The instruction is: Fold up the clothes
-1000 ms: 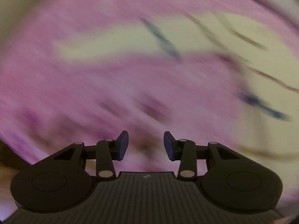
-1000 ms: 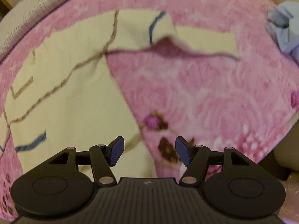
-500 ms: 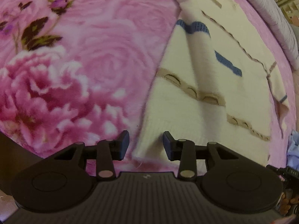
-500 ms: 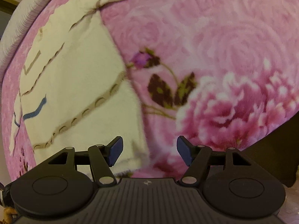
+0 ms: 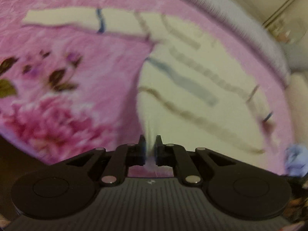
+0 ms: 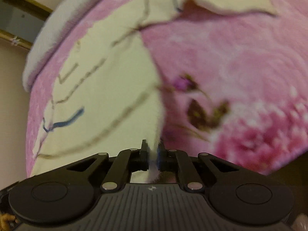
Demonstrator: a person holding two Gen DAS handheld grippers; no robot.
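Note:
A cream sweater (image 5: 192, 104) with brown and blue line patterns lies spread on a pink floral blanket (image 5: 77, 61). My left gripper (image 5: 150, 144) is shut on the sweater's near left hem corner, and the cloth rises into the jaws. In the right wrist view the same sweater (image 6: 107, 100) fills the left half, with one sleeve (image 6: 231, 2) stretched out at the top. My right gripper (image 6: 153, 150) is shut on the sweater's near right hem corner. Both views are motion-blurred.
The pink floral blanket (image 6: 240, 77) covers a bed with a pale quilted edge (image 5: 240, 19) at the far side. A crumpled light-blue garment (image 5: 295, 161) lies at the sweater's right. The bed's near edge drops into dark space (image 6: 288, 182).
Both grippers were open just over the sweater's near hem half a second ago. Now both have shut on the hem corners and the cloth is pulled up at each.

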